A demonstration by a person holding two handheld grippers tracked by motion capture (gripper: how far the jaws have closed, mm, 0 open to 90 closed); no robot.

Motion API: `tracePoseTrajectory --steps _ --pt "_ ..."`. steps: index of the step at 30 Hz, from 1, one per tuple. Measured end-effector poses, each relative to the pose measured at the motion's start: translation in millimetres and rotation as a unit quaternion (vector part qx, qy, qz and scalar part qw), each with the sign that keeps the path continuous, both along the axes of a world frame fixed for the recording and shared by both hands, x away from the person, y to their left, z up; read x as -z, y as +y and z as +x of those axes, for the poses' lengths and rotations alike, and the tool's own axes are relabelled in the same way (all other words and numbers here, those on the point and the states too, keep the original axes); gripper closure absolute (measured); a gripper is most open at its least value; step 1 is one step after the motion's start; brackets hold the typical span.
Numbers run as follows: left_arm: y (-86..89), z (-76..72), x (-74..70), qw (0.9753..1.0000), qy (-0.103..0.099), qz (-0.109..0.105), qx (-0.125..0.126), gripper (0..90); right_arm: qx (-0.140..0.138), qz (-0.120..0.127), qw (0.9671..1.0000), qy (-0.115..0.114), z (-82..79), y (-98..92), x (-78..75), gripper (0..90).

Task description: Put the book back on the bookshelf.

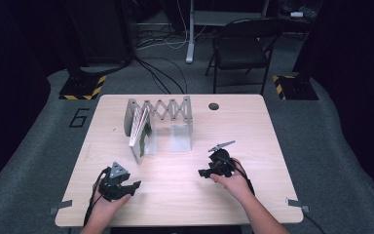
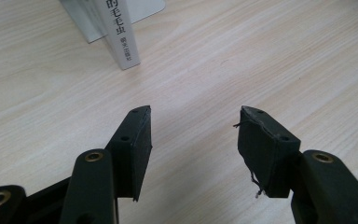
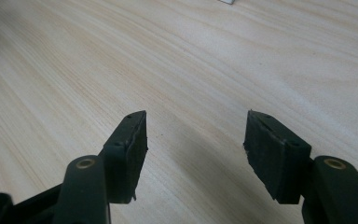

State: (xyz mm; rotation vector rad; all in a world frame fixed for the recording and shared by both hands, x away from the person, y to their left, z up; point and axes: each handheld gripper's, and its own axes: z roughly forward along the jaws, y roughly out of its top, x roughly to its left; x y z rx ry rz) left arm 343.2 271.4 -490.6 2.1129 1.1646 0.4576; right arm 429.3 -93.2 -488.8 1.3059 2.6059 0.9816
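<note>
Left hand-held gripper (image 2: 193, 126) agape (empty), near book (image 2: 119, 35), on table (image 2: 261, 60)

- Left gripper (image 1: 137, 184): black body, grey three-cornered plate mounted on top, black cable trailed back along the forearm.
- Right gripper (image 1: 201, 172): black body, grey plate raised on top, black cable looped over the wrist.
- Forearms seen bare in the high view; no sleeves worn in frame.
- Left gripper view (image 2: 193, 123): two black wedge-shaped jaws, flat dark pads, brass-coloured pivot bushings, small screw holes near the tips; right pad edge frayed, loose threads hung off it.
- Right gripper view (image 3: 196, 126): same black jaws, brass-coloured bushings, small holes at tips, ribbed pad face on the right jaw.
</note>
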Motion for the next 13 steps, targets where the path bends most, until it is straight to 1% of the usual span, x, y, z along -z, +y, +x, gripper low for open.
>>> tracePoseTrajectory --steps 1,2,3,5,7,8,9,10,13 --pt "-1.2 0.1 0.6 1.0 -0.003 -0.001 -0.001 44.7 0.004 0.0 1.0 -0.001 -0.3 0.9 0.4 39.3" --pt "-1.3 0.3 0.4 1.0 -0.002 0.002 0.005 44.7 0.004 0.0 1.0 0.001 -0.5 0.9 0.4 39.2" --pt "-1.9 0.2 0.3 1.0 0.002 -0.003 0.003 44.8 0.003 0.0 1.0 0.001 -0.3 0.3 0.6 39.2" --pt "-2.5 0.4 0.6 1.0 0.002 -0.004 0.005 45.2 0.006 0.002 1.0 0.002 -0.3 0.1 0.8 39.1" --pt "-2.9 0.3 0.5 1.0 0.0 -0.001 -0.001 46.3 0.01 0.004 0.9999 0.006 -0.1 -0.2 0.4 39.0" --pt "-3.3 0.8 1.1 0.9999 -0.003 -0.007 -0.013 46.4 0.003 0.004 1.0 0.001 0.7 -1.7 1.0 38.9" --pt "-3.4 1.1 1.2 0.9997 -0.004 -0.011 -0.023 46.9 0.007 0.006 1.0 0.003 0.5 -1.8 1.0 38.9" --pt "-2.6 1.9 0.5 0.9996 -0.003 -0.012 -0.026 47.2 0.013 0.007 0.9999 0.007 0.0 -1.6 0.9 38.8" --pt "-1.9 8.2 -0.3 0.9984 -0.014 -0.014 -0.053 47.2 0.014 0.008 0.9999 0.006 0.9 -3.7 2.9 38.8"
